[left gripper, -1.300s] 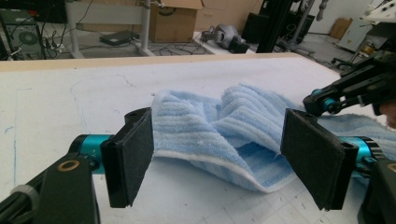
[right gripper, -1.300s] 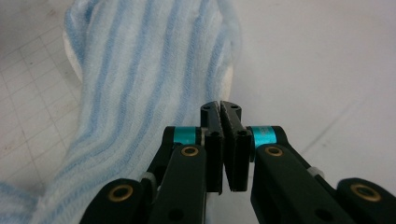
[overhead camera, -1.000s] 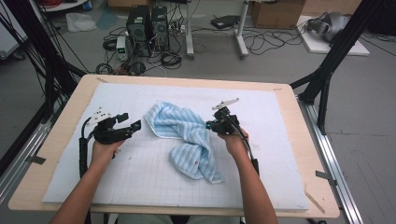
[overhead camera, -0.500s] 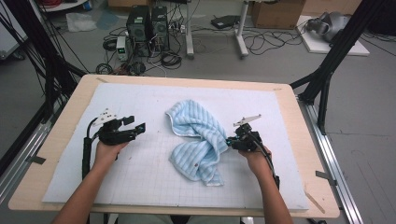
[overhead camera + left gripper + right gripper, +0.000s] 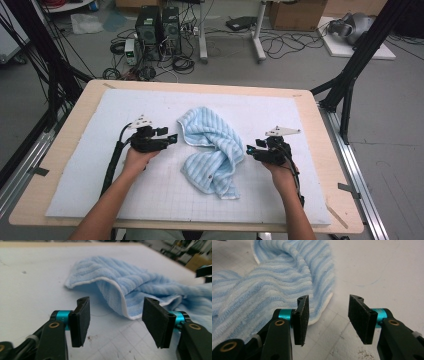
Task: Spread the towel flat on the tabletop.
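A light blue striped towel (image 5: 212,150) lies crumpled in the middle of the white mat (image 5: 90,175). My left gripper (image 5: 172,138) rests low at the towel's left side and points at its white-edged fold (image 5: 130,282). Its jaws (image 5: 117,302) stand open and have just been closing a little, with nothing between them. My right gripper (image 5: 248,151) sits at the towel's right edge. Its jaws (image 5: 329,300) are open and have just been opening, and the towel (image 5: 274,277) lies just left of the left pad (image 5: 302,315), not gripped.
The mat covers a wooden table (image 5: 325,150) with bare wood at the rim. Black frame posts (image 5: 350,75) stand at both far corners. Computer boxes (image 5: 157,25) and cables lie on the floor beyond the far edge.
The right gripper dragged part of the towel to the right, then let go and opened. The left gripper moved right, up to the towel's left edge. The towel now lies bunched narrower.
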